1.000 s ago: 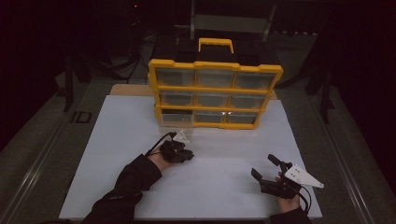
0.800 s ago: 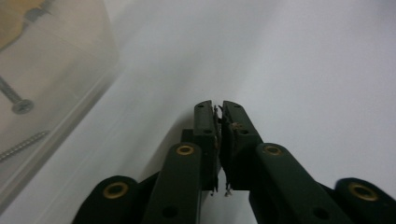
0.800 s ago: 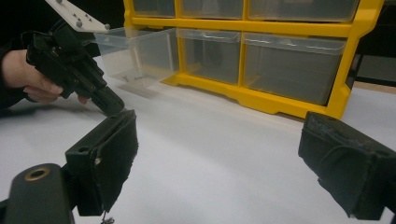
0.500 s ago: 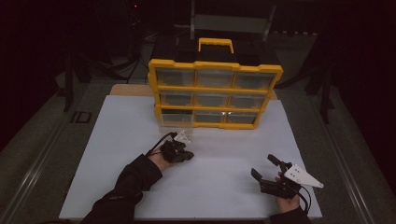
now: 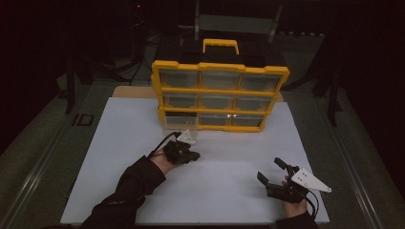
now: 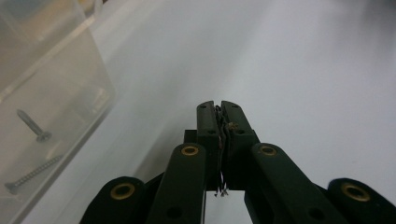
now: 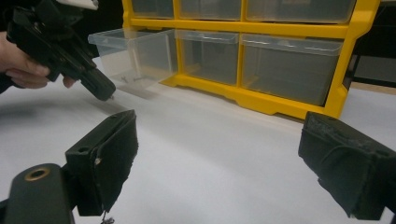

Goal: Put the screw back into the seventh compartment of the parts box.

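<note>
I'm holding my left gripper [image 5: 189, 154] pinched together, empty, near the open drawer [image 7: 133, 51] w/ screws [image 6: 31, 123]; right gripper [image 5: 276, 172] is gaping apart; risking knocking it.

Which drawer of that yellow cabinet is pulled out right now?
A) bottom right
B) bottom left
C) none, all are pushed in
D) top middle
B: the clear bottom-left drawer juts forward from the yellow cabinet toward the left gripper, and the left gripper view shows screws lying in it.
</note>
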`<state>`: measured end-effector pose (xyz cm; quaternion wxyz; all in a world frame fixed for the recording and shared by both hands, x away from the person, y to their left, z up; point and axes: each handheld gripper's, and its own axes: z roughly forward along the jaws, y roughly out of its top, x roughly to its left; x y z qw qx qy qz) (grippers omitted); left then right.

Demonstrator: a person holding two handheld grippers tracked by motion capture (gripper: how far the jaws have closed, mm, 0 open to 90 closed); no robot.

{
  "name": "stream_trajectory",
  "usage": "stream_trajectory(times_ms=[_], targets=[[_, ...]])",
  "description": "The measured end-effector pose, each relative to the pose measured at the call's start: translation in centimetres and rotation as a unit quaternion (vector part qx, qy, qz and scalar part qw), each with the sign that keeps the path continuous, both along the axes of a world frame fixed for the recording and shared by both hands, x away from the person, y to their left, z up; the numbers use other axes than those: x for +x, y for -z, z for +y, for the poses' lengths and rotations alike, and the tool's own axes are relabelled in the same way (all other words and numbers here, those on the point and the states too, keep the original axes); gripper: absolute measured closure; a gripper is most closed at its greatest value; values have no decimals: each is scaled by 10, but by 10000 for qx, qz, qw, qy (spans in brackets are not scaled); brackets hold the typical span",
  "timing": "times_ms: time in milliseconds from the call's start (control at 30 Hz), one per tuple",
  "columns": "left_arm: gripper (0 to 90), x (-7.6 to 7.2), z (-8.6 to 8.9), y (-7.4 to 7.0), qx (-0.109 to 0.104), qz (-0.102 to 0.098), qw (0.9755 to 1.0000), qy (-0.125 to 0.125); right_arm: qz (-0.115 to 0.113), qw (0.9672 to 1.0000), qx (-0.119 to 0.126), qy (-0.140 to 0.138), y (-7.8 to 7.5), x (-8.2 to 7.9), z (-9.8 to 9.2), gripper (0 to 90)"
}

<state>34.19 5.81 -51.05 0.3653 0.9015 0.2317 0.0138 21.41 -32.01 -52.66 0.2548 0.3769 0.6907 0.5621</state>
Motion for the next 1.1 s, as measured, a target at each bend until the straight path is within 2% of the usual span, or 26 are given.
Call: stream_trajectory(times_ms=[200,333,400,767,1100], targets=[[865,0,7,-11,1,-56,10000,-26,-6,10000,4,4,0,0,0,117],[865,-2,14,-20,-112,-93,9999,-82,-5,10000,-2,5,0,0,0,118],[865,-3,15,-22,-92,-129,9998,-112,-3,10000,-8,6,0,0,0,117],[865,-2,20,-54,-243,-366,9989,-186,1,10000,-14,7,0,0,0,117],[865,6,24,-84,-342,-531,9976,-278,6,10000,-18,4,0,0,1,117]])
